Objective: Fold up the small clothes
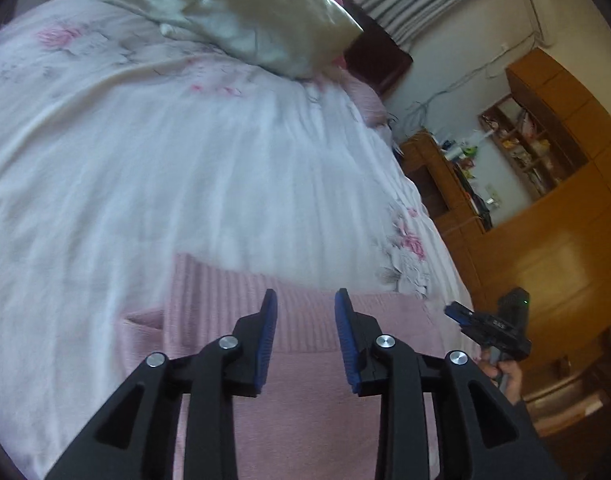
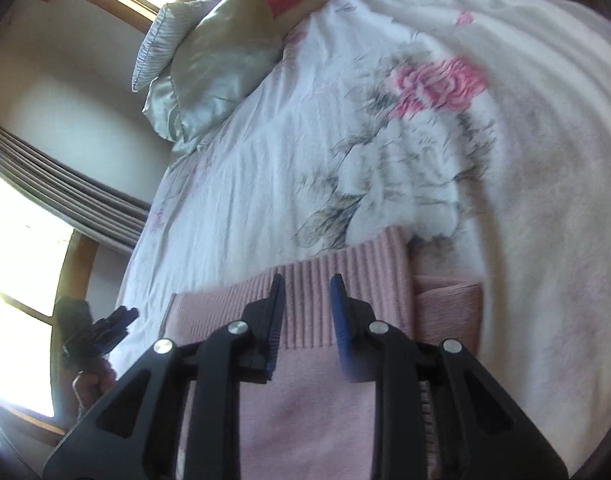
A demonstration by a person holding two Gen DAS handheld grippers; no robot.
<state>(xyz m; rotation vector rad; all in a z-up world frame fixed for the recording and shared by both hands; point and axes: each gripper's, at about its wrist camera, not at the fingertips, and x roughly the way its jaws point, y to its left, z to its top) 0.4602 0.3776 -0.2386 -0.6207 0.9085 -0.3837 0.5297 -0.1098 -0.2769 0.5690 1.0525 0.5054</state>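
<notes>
Your left gripper (image 1: 305, 300) and right gripper (image 2: 307, 286) both hover with jaws parted, holding nothing — each above the pink ribbed knit sweater (image 1: 305, 408) lying flat on the white floral bedspread (image 1: 185, 168), near its ribbed hem (image 2: 345, 268).

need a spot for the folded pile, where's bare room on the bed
Free: the wide bedspread stretch between the pink knit sweater and the satin pillows. Crowded: the near edge, where the sweater lies under both open grippers, left and right.
</notes>
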